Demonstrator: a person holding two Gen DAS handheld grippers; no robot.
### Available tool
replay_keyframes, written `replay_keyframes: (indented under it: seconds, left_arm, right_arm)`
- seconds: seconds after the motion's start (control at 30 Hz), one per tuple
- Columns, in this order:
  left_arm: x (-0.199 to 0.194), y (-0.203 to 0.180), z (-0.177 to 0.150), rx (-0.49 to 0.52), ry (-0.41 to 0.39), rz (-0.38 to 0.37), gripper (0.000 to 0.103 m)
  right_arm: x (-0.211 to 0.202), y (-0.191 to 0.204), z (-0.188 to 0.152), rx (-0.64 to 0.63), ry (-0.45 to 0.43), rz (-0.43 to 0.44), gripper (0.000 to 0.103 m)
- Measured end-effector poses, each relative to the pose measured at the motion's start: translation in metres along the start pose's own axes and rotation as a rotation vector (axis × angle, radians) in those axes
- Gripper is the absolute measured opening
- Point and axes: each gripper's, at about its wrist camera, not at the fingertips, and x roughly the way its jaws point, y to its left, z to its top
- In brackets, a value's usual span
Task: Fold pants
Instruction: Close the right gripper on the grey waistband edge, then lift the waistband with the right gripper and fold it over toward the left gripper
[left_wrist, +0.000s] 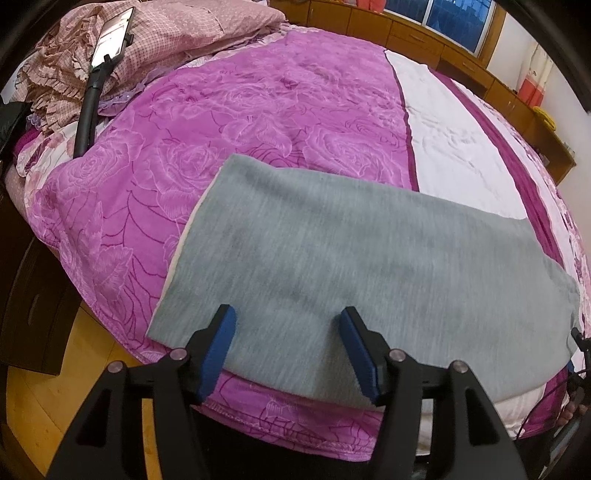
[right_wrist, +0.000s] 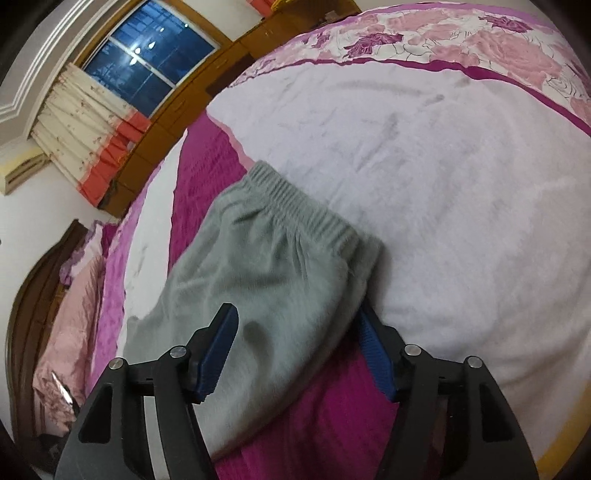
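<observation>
The grey pants (left_wrist: 351, 254) lie flat on the bed, legs stacked, stretching from the near left edge toward the right. My left gripper (left_wrist: 288, 321) is open, its blue pads (left_wrist: 218, 350) hovering over the near hem end of the legs, holding nothing. In the right wrist view the waist end of the pants (right_wrist: 266, 266), with its ribbed elastic band (right_wrist: 306, 210), lies across the magenta blanket and the white sheet. My right gripper (right_wrist: 297, 321) is open over the waist part; its right pad (right_wrist: 376, 354) is at the cloth's edge.
The bed carries a magenta rose-pattern blanket (left_wrist: 229, 122) and a white sheet (right_wrist: 424, 177). A pink checked quilt (left_wrist: 177, 33) and a phone on a black stand (left_wrist: 107, 40) sit at the far left. Wooden cabinets (left_wrist: 406, 33), a window (right_wrist: 147, 66) and wood floor (left_wrist: 40, 395) surround the bed.
</observation>
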Motion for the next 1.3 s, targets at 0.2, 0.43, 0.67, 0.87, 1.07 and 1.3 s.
replay_keyframes:
  seconds: [0.2, 0.43, 0.67, 0.87, 1.07, 1.3]
  left_arm:
    - [-0.003, -0.002, 0.001, -0.012, 0.004, 0.009, 0.063]
    - [-0.013, 0.003, 0.001, -0.025, 0.016, 0.022, 0.063]
    - [-0.023, 0.002, 0.000, -0.013, 0.010, 0.018, 0.063]
    - [-0.026, -0.002, 0.000, 0.011, 0.027, 0.015, 0.063]
    - [-0.034, -0.001, 0.000, 0.016, 0.009, 0.019, 0.063]
    - [-0.038, 0.003, 0.000, 0.017, -0.001, 0.014, 0.063]
  right_arm:
    - [0.014, 0.000, 0.015, 0.026, -0.071, 0.008, 0.054]
    - [0.000, -0.003, 0.021, 0.031, -0.066, 0.026, 0.005]
    - [-0.035, 0.042, 0.026, -0.142, -0.145, 0.082, 0.003]
    - [-0.052, 0.100, 0.022, -0.300, -0.139, 0.162, 0.003]
    - [-0.061, 0.142, 0.000, -0.407, -0.099, 0.226, 0.003]
    - [-0.061, 0.184, -0.028, -0.510, -0.060, 0.270, 0.003]
